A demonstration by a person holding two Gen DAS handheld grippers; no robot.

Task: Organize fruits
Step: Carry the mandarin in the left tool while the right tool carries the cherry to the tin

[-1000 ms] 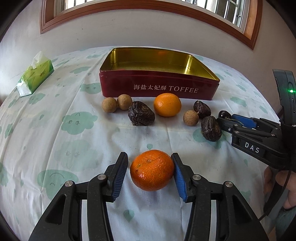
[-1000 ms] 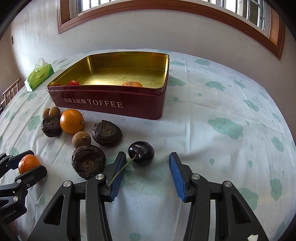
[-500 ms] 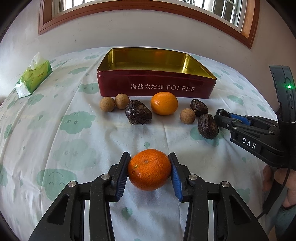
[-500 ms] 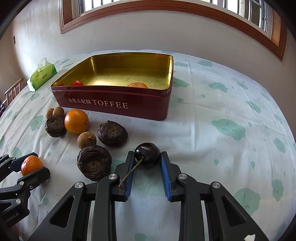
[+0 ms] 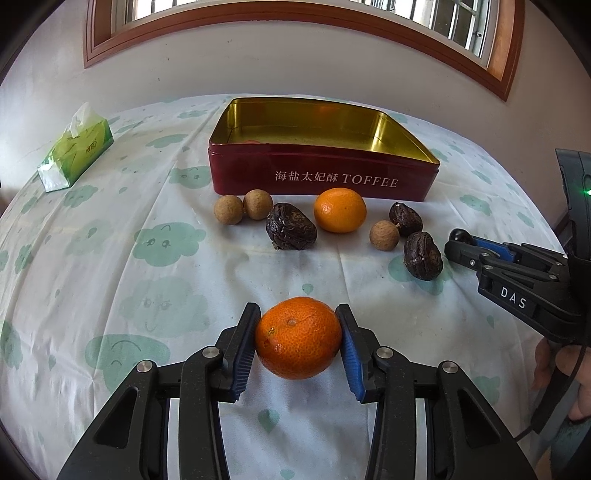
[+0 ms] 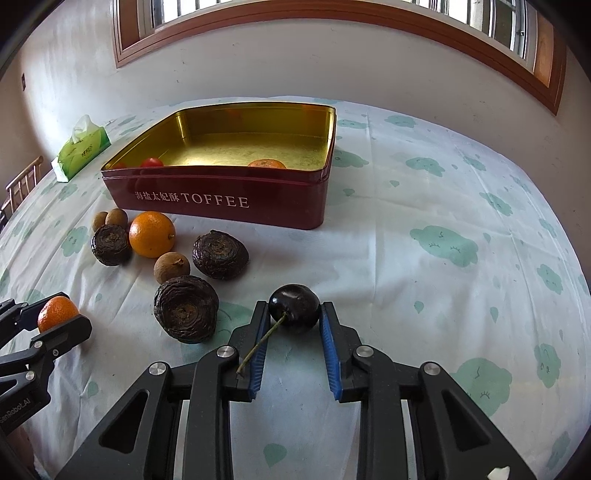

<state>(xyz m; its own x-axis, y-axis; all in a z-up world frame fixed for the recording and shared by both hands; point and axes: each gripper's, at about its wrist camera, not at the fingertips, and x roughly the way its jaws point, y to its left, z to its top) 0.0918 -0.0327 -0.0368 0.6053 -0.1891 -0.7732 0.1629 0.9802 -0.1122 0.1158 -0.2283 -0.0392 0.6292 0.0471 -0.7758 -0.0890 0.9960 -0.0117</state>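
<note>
So a second ago both my tongs were standing wide around their fruit, and now they've both closed in. My left gripper (image 5: 298,338) has its blue pads pressed on either side of the mandarin (image 5: 298,338), jaws only as far apart as the fruit is wide. My right gripper (image 6: 294,314) was open around the dark cherry (image 6: 294,308) before and now pinches it near the fingertips, with the stem poking back across the left pad. Neither hand has really gone anywhere, and both fruits look like they're down at the cloth.

Everything else I'll place off the red TOFFEE tin (image 6: 221,201). The mandarin and the cherry both sit well in front of it, on my side. Just in front of its lettered wall lie three tan longans (image 5: 384,235), a second orange (image 5: 340,209) and three dark wrinkled fruits (image 5: 291,231), none of which has shifted. Inside the tin I can see a small red fruit (image 6: 151,162) and another orange one (image 6: 266,163) against the near wall.

The surface is a white cloth (image 6: 443,258) with green cloud faces. A green tissue pack (image 5: 75,147) is off to the tin's left, and behind it is a white wall and a wood-framed window (image 6: 332,14).
</note>
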